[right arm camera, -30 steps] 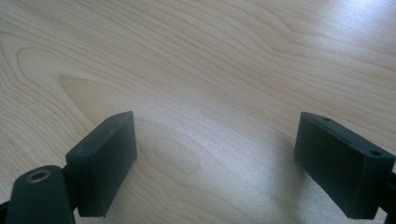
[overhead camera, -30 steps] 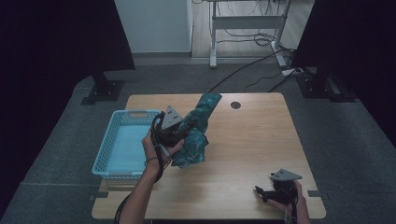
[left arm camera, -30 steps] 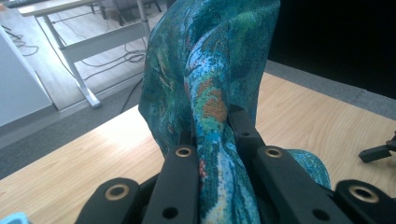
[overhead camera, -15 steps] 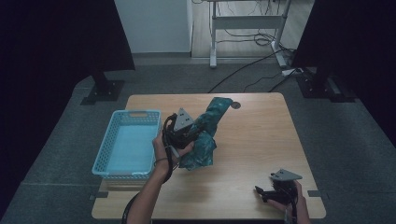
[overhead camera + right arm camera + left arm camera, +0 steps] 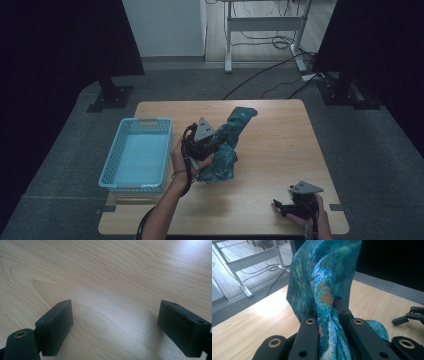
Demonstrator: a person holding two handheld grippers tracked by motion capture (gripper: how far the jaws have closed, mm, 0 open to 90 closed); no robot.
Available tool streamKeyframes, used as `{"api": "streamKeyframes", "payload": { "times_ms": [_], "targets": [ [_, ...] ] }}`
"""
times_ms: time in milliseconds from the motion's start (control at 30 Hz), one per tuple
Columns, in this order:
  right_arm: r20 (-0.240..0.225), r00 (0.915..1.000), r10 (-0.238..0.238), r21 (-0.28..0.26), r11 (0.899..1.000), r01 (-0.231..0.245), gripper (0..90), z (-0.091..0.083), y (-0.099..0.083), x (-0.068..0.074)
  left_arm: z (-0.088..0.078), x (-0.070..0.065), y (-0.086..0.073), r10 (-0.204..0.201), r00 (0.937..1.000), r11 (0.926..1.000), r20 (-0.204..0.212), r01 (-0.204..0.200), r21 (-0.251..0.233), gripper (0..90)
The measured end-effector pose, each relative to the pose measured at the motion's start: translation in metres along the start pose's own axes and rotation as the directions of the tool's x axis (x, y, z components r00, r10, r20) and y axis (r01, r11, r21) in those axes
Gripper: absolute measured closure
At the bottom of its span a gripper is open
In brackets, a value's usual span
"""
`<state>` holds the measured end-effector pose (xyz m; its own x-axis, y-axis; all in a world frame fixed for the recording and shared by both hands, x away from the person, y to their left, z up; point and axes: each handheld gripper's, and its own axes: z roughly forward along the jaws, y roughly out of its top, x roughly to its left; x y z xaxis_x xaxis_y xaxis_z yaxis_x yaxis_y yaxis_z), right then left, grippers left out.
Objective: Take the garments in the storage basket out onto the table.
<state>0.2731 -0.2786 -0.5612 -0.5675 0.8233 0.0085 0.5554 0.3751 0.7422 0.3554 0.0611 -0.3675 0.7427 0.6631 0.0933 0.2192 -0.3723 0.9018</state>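
The left gripper (image 5: 325,312) is clamped on a bunched fold of teal patterned cloth (image 5: 324,272), which passes between its jaws and rises ahead of them in a tall twisted column. In the high view this gripper (image 5: 212,145) sits over the middle of the wooden bench (image 5: 280,140), with the cloth (image 5: 227,145) draped around and beyond it, one end stretching away toward the bench's far side and the lower part bunched against the wood just under the hand. To the gripper's left, near but apart from it, a light blue plastic basket (image 5: 112,170) stands on the bench.

The right gripper (image 5: 115,325) has its jaws spread wide with nothing between them, bare wood beneath. In the high view it (image 5: 282,207) rests near the bench's near right corner, well apart from the cloth.
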Motion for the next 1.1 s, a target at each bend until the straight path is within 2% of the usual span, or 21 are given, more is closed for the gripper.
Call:
{"api": "streamKeyframes", "payload": {
  "times_ms": [267,800,1100],
  "targets": [
    [0.000,1.0000,-0.001,0.000,1.000,0.001,12.5,0.000,0.000,0.000,0.011,-0.008,-0.002,0.000,0.9999,1.0000,0.017,0.000,0.004,82.9],
    [0.000,1.0000,-0.002,-0.002,1.000,0.002,12.5,0.000,0.000,0.000,0.032,-0.018,-0.029,-0.031,0.9981,0.9985,0.054,0.029,0.047,82.9],
    [-0.001,1.0000,-0.003,-0.002,1.000,0.003,12.5,0.000,0.000,0.000,0.048,-0.024,-0.037,-0.042,0.9965,0.9974,0.073,0.037,0.063,82.9]
  ]
}}
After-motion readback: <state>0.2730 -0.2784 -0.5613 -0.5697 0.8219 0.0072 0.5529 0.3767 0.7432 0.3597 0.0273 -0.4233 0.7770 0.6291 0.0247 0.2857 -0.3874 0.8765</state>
